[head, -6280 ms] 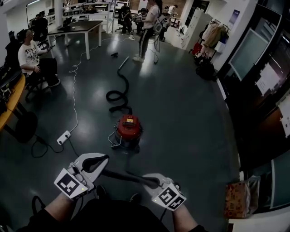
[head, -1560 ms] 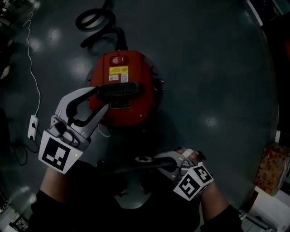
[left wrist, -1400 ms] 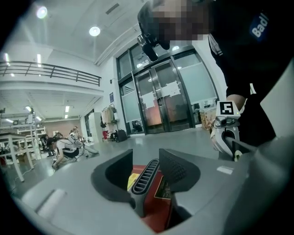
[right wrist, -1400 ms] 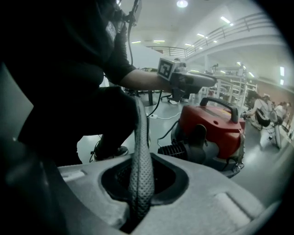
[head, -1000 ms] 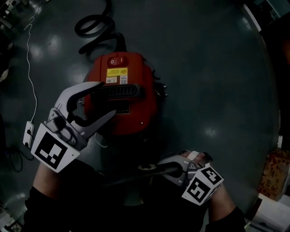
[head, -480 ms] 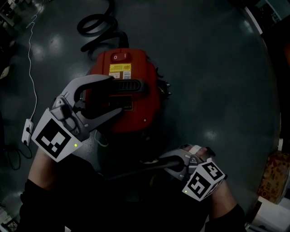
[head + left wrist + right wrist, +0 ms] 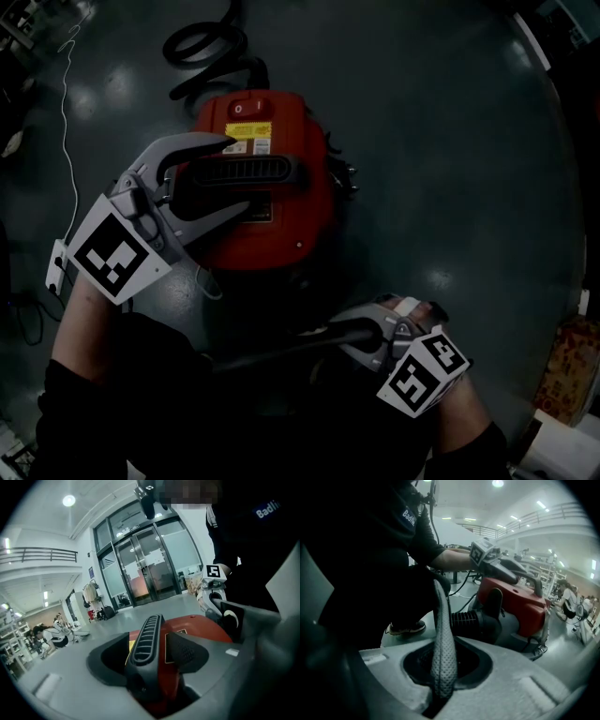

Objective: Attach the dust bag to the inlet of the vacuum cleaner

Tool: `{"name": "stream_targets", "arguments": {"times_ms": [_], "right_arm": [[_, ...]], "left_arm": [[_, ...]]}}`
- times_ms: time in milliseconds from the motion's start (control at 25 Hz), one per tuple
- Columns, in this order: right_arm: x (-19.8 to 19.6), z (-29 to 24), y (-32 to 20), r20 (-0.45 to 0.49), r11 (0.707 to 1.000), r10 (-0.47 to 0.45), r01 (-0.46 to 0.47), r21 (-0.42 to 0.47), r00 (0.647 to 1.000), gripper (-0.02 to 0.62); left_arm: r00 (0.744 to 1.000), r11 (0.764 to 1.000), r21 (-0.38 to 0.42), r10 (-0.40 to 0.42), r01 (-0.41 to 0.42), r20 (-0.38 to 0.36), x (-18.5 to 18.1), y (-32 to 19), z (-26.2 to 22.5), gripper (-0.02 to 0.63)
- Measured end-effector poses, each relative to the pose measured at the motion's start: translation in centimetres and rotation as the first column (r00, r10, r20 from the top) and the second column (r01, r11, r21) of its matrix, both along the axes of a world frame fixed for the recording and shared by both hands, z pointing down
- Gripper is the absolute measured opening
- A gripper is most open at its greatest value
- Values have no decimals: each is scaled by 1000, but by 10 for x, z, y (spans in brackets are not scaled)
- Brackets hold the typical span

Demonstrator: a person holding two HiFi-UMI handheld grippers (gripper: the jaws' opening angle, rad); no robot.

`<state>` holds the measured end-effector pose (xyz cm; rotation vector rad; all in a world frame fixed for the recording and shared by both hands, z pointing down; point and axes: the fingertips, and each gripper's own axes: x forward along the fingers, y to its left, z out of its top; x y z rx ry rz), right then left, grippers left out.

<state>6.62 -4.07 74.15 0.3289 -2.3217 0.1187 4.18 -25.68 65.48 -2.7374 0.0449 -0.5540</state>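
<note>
Left claw, just spread wide, straddles the handle of the vacuum while my right claw pinches the dust bag near it; a crooked squeeze could slip off.

Person's dark shirt: white lettering reads "Badli", cut off at the frame edge; the right gripper view shows it again. Red vacuum cleaner: yellow label on top, print too small to read.
</note>
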Motion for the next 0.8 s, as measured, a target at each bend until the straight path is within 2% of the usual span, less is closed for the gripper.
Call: {"name": "stream_targets", "arguments": {"times_ms": [200, 320, 800], "right_arm": [[-5, -1, -1, 20, 999, 37, -36, -15, 999, 26], [-6, -1, -1, 21, 998, 63, -62, -25, 998, 27], [1, -1, -5, 1, 988, 139, -139, -68, 990, 31]], "left_arm": [[1000, 999, -29, 23, -22, 7, 0, 0, 4, 227], [1000, 1000, -21, 18, -18, -5, 0, -4, 2, 156], [1000, 999, -30, 25, -25, -1, 0, -5, 2, 144]]}}
